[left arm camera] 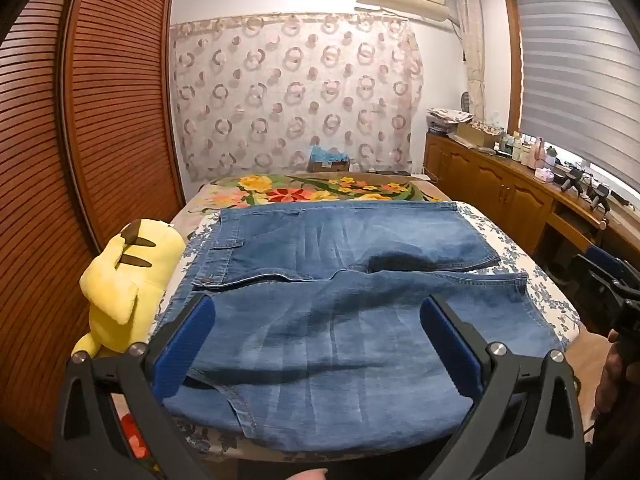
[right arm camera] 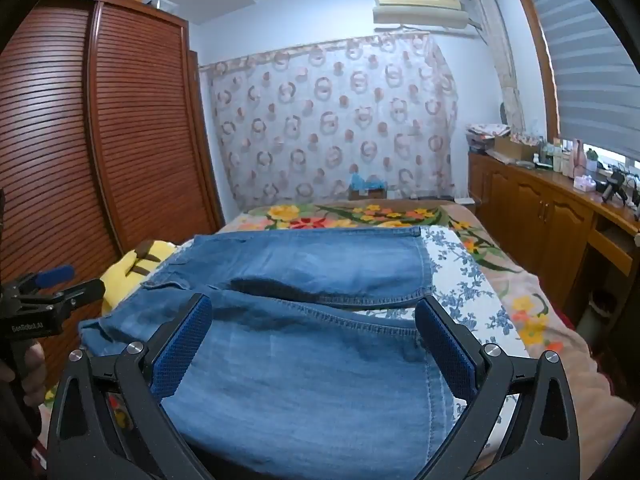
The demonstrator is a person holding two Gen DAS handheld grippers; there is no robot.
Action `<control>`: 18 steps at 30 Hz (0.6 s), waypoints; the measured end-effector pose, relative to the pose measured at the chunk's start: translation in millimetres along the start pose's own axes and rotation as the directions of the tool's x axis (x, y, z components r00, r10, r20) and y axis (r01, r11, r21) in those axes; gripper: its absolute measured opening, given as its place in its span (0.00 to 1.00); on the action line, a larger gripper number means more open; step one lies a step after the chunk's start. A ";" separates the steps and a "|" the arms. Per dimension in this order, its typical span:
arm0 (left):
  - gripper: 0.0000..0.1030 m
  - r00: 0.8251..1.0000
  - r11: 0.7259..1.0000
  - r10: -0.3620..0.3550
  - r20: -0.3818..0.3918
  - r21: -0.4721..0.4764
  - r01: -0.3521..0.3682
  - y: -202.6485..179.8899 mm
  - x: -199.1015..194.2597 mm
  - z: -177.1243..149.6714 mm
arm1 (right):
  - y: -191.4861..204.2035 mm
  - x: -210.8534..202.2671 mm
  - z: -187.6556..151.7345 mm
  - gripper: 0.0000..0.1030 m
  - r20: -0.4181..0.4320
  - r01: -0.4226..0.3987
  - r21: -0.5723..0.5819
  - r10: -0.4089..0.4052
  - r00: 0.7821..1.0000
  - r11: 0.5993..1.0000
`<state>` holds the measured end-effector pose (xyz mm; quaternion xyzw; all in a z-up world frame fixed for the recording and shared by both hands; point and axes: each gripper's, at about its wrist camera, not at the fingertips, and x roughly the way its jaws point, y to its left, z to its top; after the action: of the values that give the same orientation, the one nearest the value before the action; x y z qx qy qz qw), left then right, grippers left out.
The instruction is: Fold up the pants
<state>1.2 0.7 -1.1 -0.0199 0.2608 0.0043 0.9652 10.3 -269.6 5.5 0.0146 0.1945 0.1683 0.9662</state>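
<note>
Blue denim pants (left arm camera: 340,320) lie spread sideways on the bed, waistband with button to the left, leg hems to the right; the near leg is rumpled over the far one. My left gripper (left arm camera: 316,312) is open, its blue pads above the near leg, nothing between them. My right gripper (right arm camera: 312,312) is open too, over the hem end of the near leg of the pants (right arm camera: 304,380). The right gripper shows at the right edge of the left wrist view (left arm camera: 612,292); the left gripper shows at the left edge of the right wrist view (right arm camera: 48,292).
A yellow plush toy (left arm camera: 128,280) lies on the bed left of the waistband. The bed has a floral cover (left arm camera: 304,192). A brown slatted wardrobe (left arm camera: 80,120) stands on the left. A wooden cabinet (left arm camera: 500,188) with bottles runs along the right.
</note>
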 end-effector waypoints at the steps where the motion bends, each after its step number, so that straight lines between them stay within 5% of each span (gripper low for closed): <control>1: 1.00 1.000 1.000 -0.002 -0.003 -0.001 0.002 0.4 1.1 -0.1 | 0.4 0.2 0.1 1.00 -0.005 0.005 -0.005 -0.005 1.000 1.000; 18: 1.00 1.000 1.000 0.012 0.012 0.006 -0.012 -1.1 -0.9 -0.3 | 1.9 0.0 0.1 1.00 -0.006 0.008 -0.012 -0.008 1.000 1.000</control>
<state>0.3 -0.4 -0.8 -0.0152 0.2553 0.0094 0.9667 9.7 -267.8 5.8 0.0076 0.1963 0.1658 0.9664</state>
